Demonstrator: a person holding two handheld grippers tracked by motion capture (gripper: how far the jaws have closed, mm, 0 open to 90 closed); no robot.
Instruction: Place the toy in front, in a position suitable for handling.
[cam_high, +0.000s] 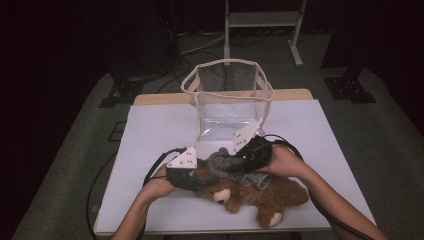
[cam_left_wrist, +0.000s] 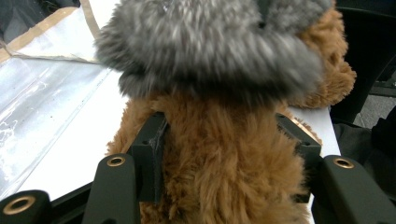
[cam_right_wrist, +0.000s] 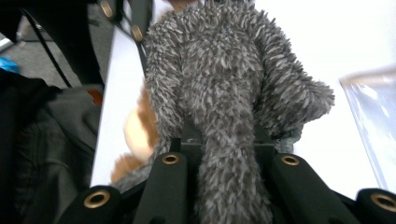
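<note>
Two soft toys lie together on the white surface (cam_high: 150, 125), each gripped by one tool. Left tool (cam_high: 192, 181): its jaws are pressed into the fur of the brown teddy bear (cam_high: 260, 197), which the left gripper view shows squeezed between both pads; which part of the bear is held cannot be told. The bear lies flat near the front edge, long axis running left to right, head (cam_high: 222, 192) toward the left tool and feet to the right. Centre: the grey plush toy (cam_high: 222, 160) lies on top of the bear's upper body, touching it. Right tool (cam_high: 235, 162): its jaws are clamped on a narrow grey limb or tail of that toy, as seen in the right gripper view. Behind both toys, farther up the surface, stands a clear plastic bag (cam_high: 227, 107) with cream trim, mouth open upward. The bag lies directly beyond the grey toy, nearer the right hand (cam_high: 282, 162). Judged from this layout, the grey toy must lift off the bear and travel away from the person to reach it. Bear fur is russet, with pale muzzle and soles; the grey toy is shaggy and mottled.
</note>
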